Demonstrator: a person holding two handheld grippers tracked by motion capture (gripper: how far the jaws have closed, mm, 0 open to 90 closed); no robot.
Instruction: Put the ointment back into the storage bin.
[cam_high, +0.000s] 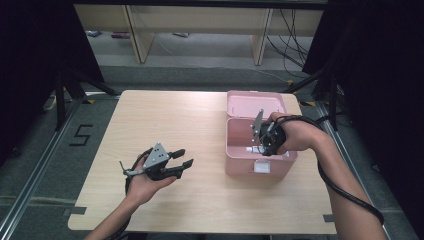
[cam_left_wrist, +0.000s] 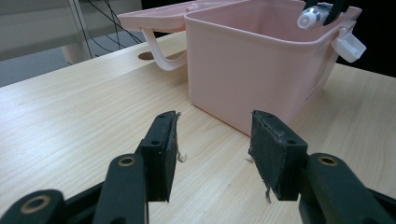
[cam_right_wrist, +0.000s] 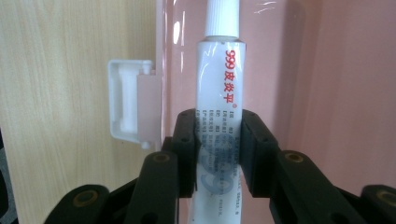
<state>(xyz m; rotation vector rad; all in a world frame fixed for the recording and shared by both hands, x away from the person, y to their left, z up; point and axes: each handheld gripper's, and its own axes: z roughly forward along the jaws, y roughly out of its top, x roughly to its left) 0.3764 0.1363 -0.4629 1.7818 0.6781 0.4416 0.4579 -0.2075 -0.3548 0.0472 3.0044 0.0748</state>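
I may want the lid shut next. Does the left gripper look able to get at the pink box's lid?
Probably yes. The left gripper is open and empty, with bare table between it and the lid lying open behind the box.

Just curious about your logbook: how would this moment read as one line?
right tongs: shut on ointment tube | over open pink box | left tongs: open, holding nothing, above table

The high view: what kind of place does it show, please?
Probably a lab or recording room, not a home. A bare wooden table stands on grey floor with black curtains at both sides, loose cables behind it, and a taped number on the floor.
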